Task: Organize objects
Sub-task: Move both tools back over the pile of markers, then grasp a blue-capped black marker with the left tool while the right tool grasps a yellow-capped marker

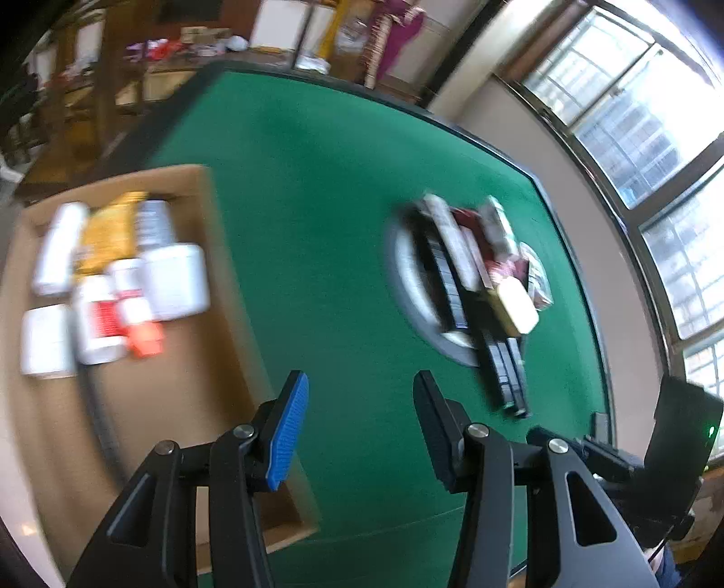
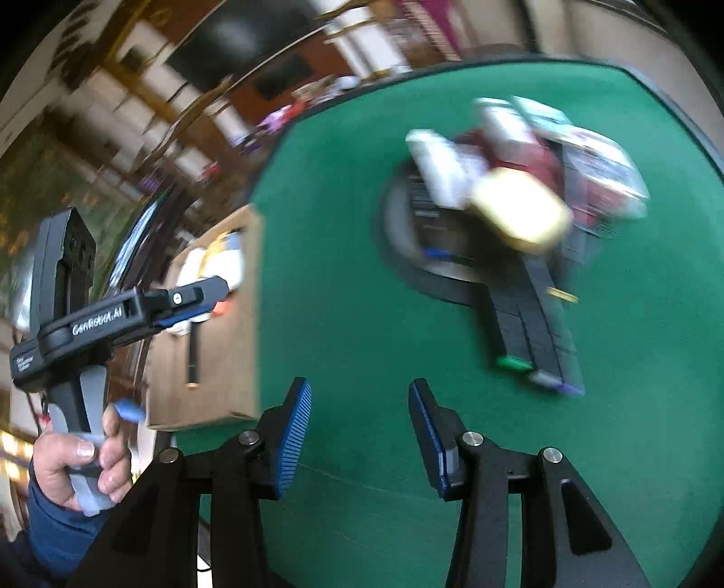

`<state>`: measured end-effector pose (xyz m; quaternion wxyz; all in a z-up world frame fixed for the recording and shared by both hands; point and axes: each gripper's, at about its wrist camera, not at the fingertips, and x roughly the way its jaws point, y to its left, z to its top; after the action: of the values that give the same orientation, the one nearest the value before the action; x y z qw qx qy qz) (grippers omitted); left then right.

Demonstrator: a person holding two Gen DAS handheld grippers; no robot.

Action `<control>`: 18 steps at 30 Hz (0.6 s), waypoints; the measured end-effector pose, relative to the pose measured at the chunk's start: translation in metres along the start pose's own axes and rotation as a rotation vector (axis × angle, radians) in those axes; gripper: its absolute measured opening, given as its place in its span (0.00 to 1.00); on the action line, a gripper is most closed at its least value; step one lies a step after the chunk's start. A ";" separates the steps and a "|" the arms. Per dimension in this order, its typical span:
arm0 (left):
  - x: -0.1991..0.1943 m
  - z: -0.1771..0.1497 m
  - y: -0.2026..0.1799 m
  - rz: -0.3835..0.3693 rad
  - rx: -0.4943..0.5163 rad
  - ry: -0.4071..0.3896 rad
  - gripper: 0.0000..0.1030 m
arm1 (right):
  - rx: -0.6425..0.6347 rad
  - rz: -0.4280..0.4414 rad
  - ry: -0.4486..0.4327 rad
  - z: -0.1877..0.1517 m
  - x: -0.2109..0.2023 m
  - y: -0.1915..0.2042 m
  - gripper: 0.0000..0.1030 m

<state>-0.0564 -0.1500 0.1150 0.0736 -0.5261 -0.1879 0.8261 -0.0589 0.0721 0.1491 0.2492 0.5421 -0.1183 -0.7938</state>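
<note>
Pile of objects (image 2: pixel 520 181) motion-blurred, unreadable; cardboard box (image 1: pixel 149 407) contents smeared too.

White bottles (image 1: pixel 113 289) lying in cardboard box (image 1: pixel 181 407); blurred packets (image 1: pixel 479 258) heaped on green table (image 1: pixel 316 226)

Green felt table (image 1: pixel 326 190) with a dark raised edge fills the middle of both views. Right of it in the left wrist view, a tall multi-pane window (image 1: pixel 633 117) in dark frames; strong daylight, panes overexposed near the top. Beige wall (image 1: pixel 525 135) runs below the sill. Beyond the far table edge: wooden furniture (image 1: pixel 113 77), white cabinet doors (image 1: pixel 276 22), and a shelf of mixed clutter (image 1: pixel 199 38), too blurred to identify. The right wrist view shows wooden shelving (image 2: pixel 149 90) and a dark panel (image 2: pixel 235 40), motion-blurred.
</note>
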 end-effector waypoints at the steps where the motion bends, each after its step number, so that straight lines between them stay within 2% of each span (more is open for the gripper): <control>1: 0.015 0.003 -0.014 0.003 0.005 0.025 0.46 | 0.022 -0.014 -0.007 -0.005 -0.010 -0.015 0.47; 4: 0.043 0.017 -0.038 -0.036 0.006 0.050 0.46 | 0.056 -0.040 -0.022 -0.015 -0.036 -0.050 0.47; 10: 0.101 0.059 -0.066 0.036 0.003 0.084 0.45 | 0.096 -0.078 -0.042 -0.035 -0.076 -0.102 0.47; 12: 0.117 0.069 -0.071 0.028 0.000 0.099 0.45 | 0.107 -0.087 -0.042 -0.038 -0.081 -0.113 0.47; 13: 0.128 0.074 -0.074 0.065 -0.002 0.110 0.45 | 0.113 -0.093 -0.041 -0.039 -0.083 -0.120 0.47; 18: 0.160 0.088 -0.083 0.117 0.001 0.138 0.45 | 0.141 -0.114 -0.044 -0.040 -0.095 -0.152 0.47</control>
<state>-0.2110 -0.0431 0.0452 0.0380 -0.5920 -0.1510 0.7908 -0.0348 0.2538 0.1404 0.1621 0.5467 -0.1484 -0.8080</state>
